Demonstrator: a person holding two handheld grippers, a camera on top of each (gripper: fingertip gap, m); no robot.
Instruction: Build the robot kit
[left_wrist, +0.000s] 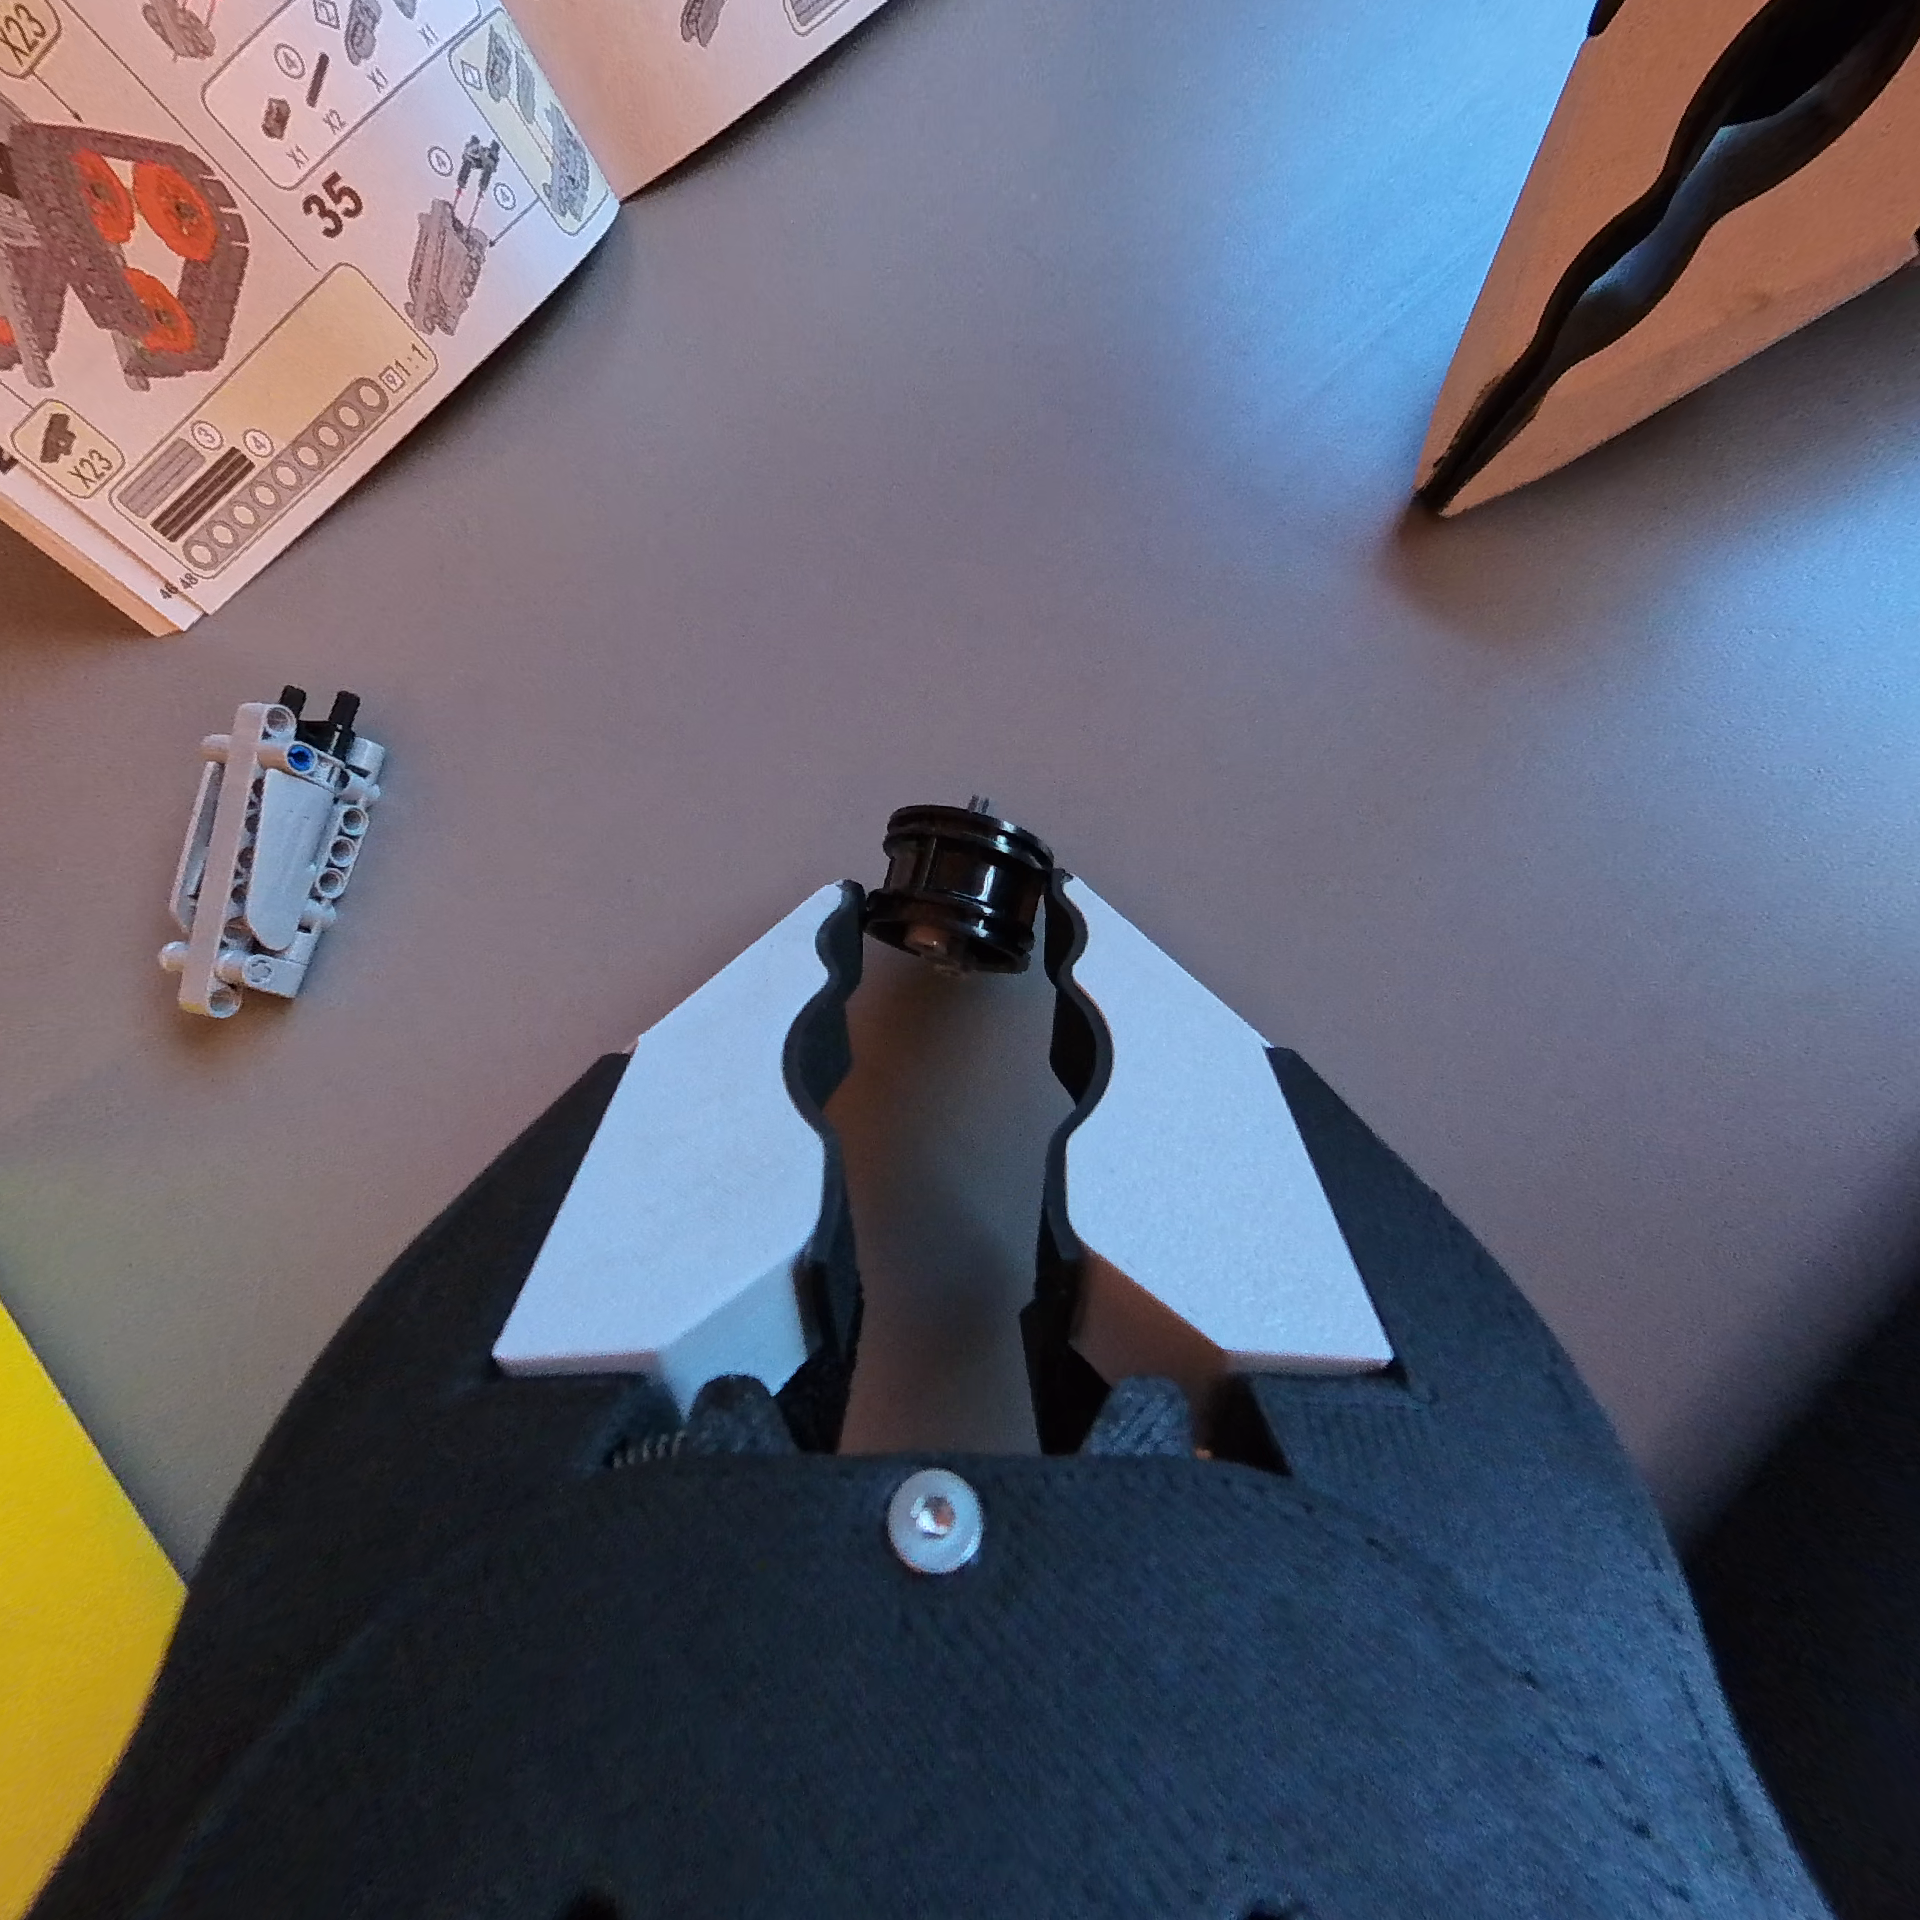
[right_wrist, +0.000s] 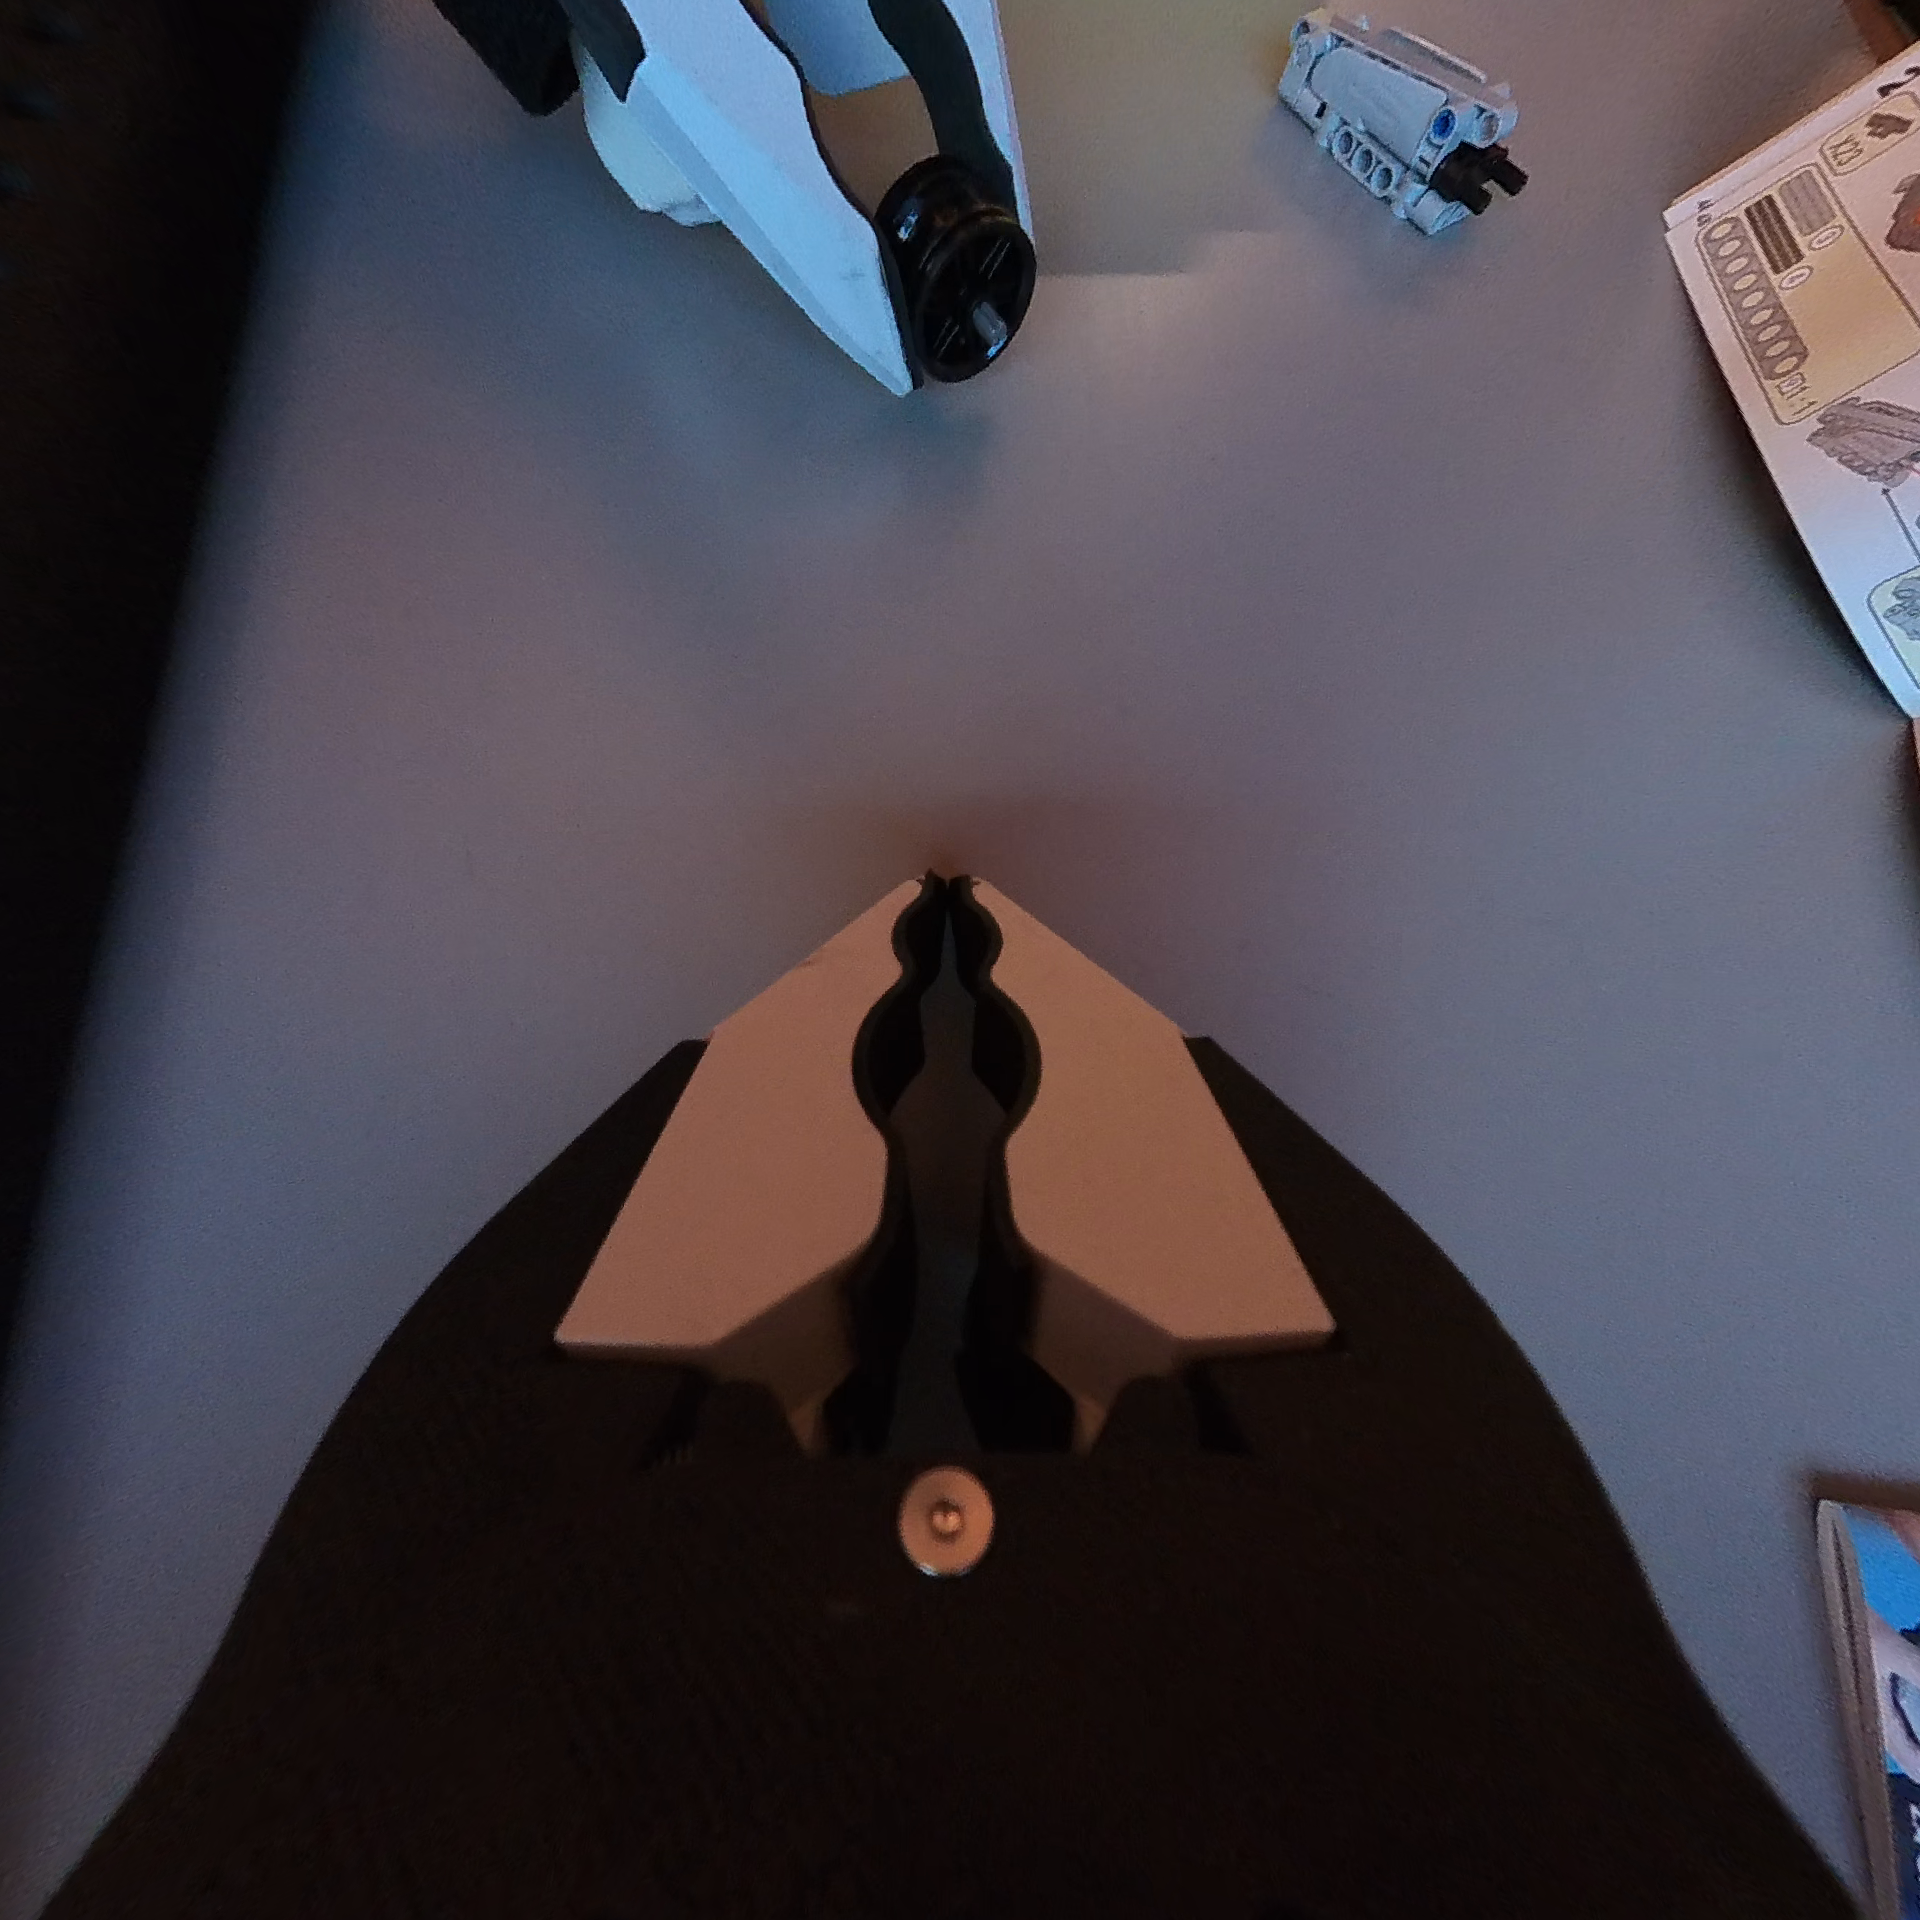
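Note:
My left gripper (left_wrist: 958, 894) is shut on a small black wheel hub (left_wrist: 958, 899) with a short grey axle through it, held at the fingertips above the grey table. The same hub (right_wrist: 961, 281) shows in the right wrist view, clamped between the left gripper's white fingers (right_wrist: 790, 208). My right gripper (right_wrist: 948, 881) is shut with its tips together; I see nothing between them. It shows in the left wrist view (left_wrist: 1621, 281) at the upper right. A grey brick assembly (left_wrist: 272, 857) with black pins lies on the table left of the left gripper, and shows at the top right of the right wrist view (right_wrist: 1397, 114).
An open instruction booklet (left_wrist: 260, 260) lies at the far left, and at the right edge of the right wrist view (right_wrist: 1808, 364). A yellow object (left_wrist: 62, 1558) sits at the lower left edge. A printed box or card (right_wrist: 1881, 1704) lies at the lower right. My right fingertips sit around 12 cm from my left ones.

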